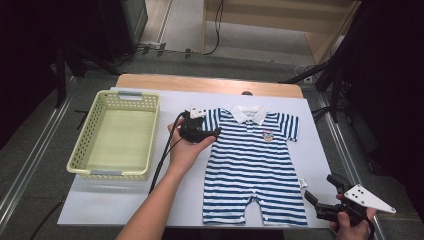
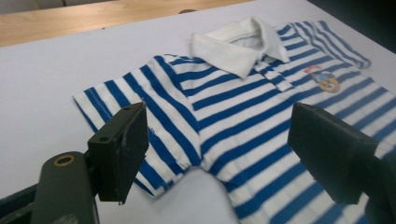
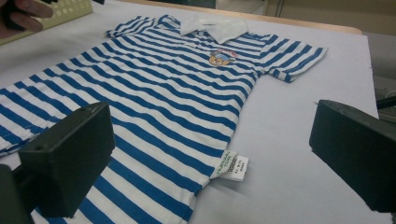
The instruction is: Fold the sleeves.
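Observation:
A blue-and-white striped baby romper (image 1: 255, 160) with a white collar lies flat on the white sheet (image 1: 110, 200). My left gripper (image 1: 215, 132) hovers at the romper's left short sleeve (image 2: 135, 121), jaws pointing right. In the left gripper view my left gripper (image 2: 217, 121) stands open, and the sleeve and armpit lie between and below the jaws, untouched by the pads. My right gripper (image 1: 321, 187) waits open off the romper's lower right edge. In the right gripper view the right gripper (image 3: 210, 112) frames the romper (image 3: 163, 93) and its small side label (image 3: 233, 165).
A pale green plastic basket (image 1: 150, 130) stands on the left of the sheet, close to my left hand. The wooden table edge (image 1: 200, 82) shows behind the sheet. Dark stands and cables surround the table.

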Demonstrator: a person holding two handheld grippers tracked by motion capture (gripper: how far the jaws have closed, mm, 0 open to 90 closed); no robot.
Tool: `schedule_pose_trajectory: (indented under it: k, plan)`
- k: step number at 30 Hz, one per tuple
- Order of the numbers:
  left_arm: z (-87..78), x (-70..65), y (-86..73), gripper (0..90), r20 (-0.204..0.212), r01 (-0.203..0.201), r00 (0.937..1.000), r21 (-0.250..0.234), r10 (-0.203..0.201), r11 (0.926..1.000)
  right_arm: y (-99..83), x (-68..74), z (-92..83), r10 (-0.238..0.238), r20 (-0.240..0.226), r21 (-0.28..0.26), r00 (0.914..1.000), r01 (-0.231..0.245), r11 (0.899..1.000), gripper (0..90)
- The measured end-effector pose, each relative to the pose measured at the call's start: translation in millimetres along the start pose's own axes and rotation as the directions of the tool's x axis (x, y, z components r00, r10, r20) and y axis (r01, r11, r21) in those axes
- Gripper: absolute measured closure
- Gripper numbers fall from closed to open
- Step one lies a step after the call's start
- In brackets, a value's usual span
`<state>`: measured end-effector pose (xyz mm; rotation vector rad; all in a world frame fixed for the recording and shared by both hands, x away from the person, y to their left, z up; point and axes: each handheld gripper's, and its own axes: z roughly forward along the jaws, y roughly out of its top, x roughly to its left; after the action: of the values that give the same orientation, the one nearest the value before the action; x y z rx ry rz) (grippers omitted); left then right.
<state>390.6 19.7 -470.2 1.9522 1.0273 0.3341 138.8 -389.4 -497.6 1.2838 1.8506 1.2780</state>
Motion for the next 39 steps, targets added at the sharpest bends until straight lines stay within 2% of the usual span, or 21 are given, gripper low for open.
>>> schedule_pose_trajectory:
  k: [5,9,16,26,31,33,35,38,39]
  plan:
    - [16.8,15.9,1.5,29.3,-0.021,0.049,0.9986,0.029,-0.048,0.9984,-0.3,0.8,1.3,-0.01,-0.001,0.004,0.9999,0.01,1.0,0.0]
    - [25.3,26.9,1.8,34.3,-0.049,0.098,0.9941,0.033,-0.097,0.9946,-0.6,0.9,1.9,-0.011,-0.002,0.003,0.9999,0.011,1.0,0.0]
    - [36.3,40.9,-1.2,40.2,-0.105,0.129,0.9871,0.065,-0.122,0.9895,-1.7,-0.5,2.6,-0.01,-0.002,0.009,0.9999,0.01,1.0,0.0]
    - [46.8,41.9,-5.2,50.2,-0.169,0.124,0.98,0.1,-0.105,0.9873,-1.9,1.2,4.8,-0.016,-0.006,0.016,0.9998,0.016,1.0,0.0]
    - [48.4,37.3,-4.6,63.8,-0.227,0.09,0.9721,0.119,-0.061,0.9888,-2.4,1.6,5.0,-0.014,-0.002,0.02,0.9999,0.014,1.0,0.0]
    - [49.3,35.5,-5.0,69.1,-0.239,0.088,0.9694,0.115,-0.058,0.9895,-3.1,2.0,5.5,-0.013,-0.001,0.022,0.9999,0.013,1.0,0.0]
    - [49.5,34.9,-4.9,73.5,-0.24,0.083,0.9694,0.116,-0.053,0.9898,-3.4,1.9,5.7,-0.014,-0.002,0.024,0.9999,0.014,1.0,0.0]
    - [49.4,35.2,-5.4,85.9,-0.204,0.076,0.9777,0.115,-0.051,0.9905,-3.9,1.2,5.8,-0.012,-0.003,0.026,0.9999,0.012,1.0,0.0]
    - [49.2,34.9,-5.6,87.8,-0.201,0.07,0.9784,0.115,-0.046,0.9909,-4.0,1.1,5.5,-0.009,-0.001,0.026,1.0,0.009,1.0,0.0]
